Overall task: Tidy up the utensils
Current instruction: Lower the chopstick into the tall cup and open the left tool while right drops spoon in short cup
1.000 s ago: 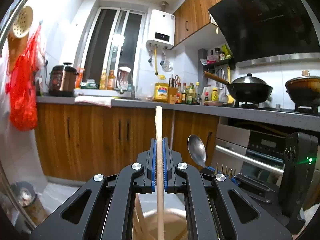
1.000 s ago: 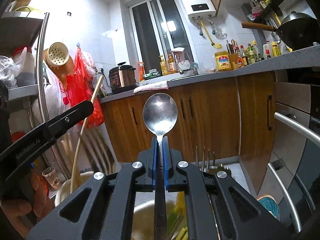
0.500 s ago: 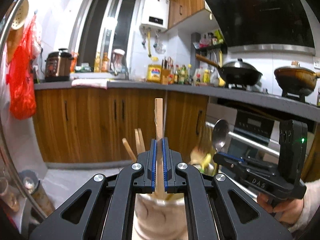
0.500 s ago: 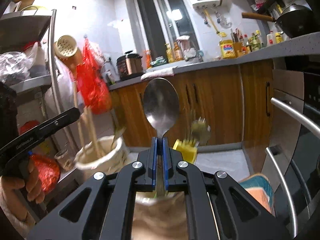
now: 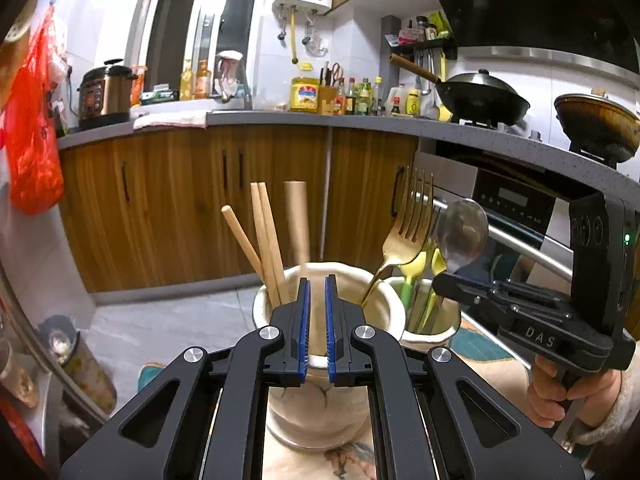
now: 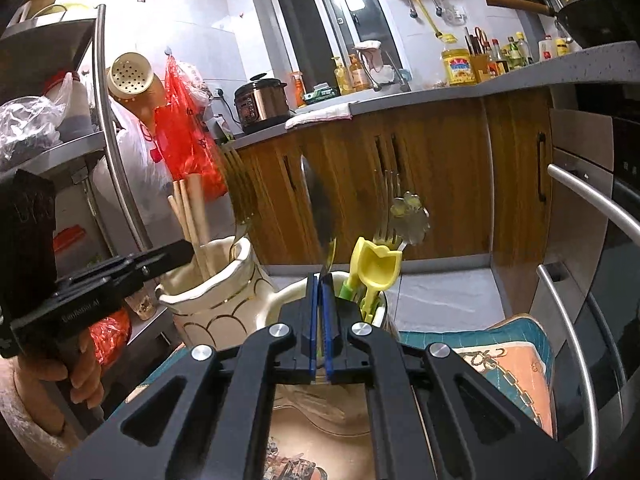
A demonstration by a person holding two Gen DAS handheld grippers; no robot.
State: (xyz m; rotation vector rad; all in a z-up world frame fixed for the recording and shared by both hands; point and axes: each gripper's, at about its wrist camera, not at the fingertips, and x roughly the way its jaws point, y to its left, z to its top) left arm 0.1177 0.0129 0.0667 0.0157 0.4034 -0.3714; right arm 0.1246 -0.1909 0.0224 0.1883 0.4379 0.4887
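My left gripper (image 5: 315,280) is open just above a cream ceramic jar (image 5: 320,380). A wooden stick (image 5: 297,224) stands in the jar with other chopsticks (image 5: 266,240), free of the pads. A smaller white cup (image 5: 430,320) to its right holds a gold fork (image 5: 408,224) and green-handled utensils. My right gripper (image 6: 320,278) sits over that cup (image 6: 280,304), jaws slightly apart, with the steel spoon (image 6: 320,220) blurred between them. In the left wrist view the spoon bowl (image 5: 462,232) sticks up from the right gripper (image 5: 448,280). A yellow scoop (image 6: 374,268) stands in the cup.
The jar and cup stand on a patterned cloth (image 6: 504,356). An oven with a steel handle (image 6: 576,344) is to the right. A metal shelf rack (image 6: 108,120) with bags is at the left. Wooden cabinets (image 5: 200,200) and a cluttered counter lie behind.
The left gripper has opened and let go of the wooden stick, which now stands in the jar. Both grippers have come down over the containers; the spoon is lower and its grip has loosened.
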